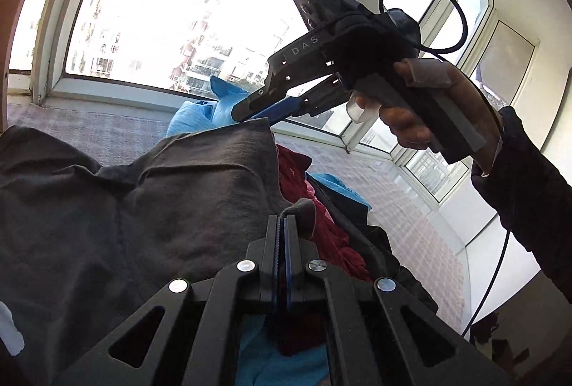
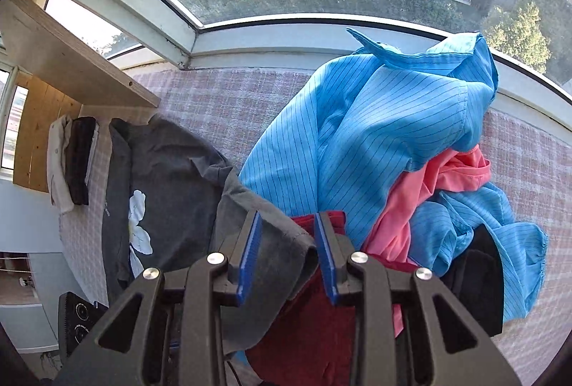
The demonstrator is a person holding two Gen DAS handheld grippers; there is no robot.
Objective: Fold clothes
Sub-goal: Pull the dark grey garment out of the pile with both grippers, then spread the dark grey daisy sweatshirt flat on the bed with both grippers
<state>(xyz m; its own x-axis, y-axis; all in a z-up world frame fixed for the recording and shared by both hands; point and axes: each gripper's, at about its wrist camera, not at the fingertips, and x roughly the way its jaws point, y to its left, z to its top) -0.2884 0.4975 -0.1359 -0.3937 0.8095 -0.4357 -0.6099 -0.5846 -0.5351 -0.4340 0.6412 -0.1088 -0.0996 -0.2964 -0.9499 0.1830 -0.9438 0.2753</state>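
Observation:
A dark grey T-shirt (image 1: 143, 207) with a white flower print (image 2: 137, 228) lies spread over the checked cloth surface (image 2: 214, 99). My left gripper (image 1: 284, 225) is shut, and a fold of the grey shirt bunches at its tips. My right gripper (image 2: 287, 216) stands open, pointing steeply down. The shirt's grey hem (image 2: 275, 253) lies slack between its blue pads (image 2: 250, 253) without being pressed. In the left wrist view the right gripper (image 1: 241, 114), held by a hand (image 1: 411, 121), hovers at the shirt's far edge.
A heap of clothes lies beside the grey shirt: a blue striped shirt (image 2: 357, 135), a pink garment (image 2: 411, 200), a dark red one (image 2: 307, 325), a black one (image 2: 479, 278). Folded clothes (image 2: 77, 160) sit under a wooden shelf (image 2: 71, 64). Window frames (image 2: 321, 24) border the surface.

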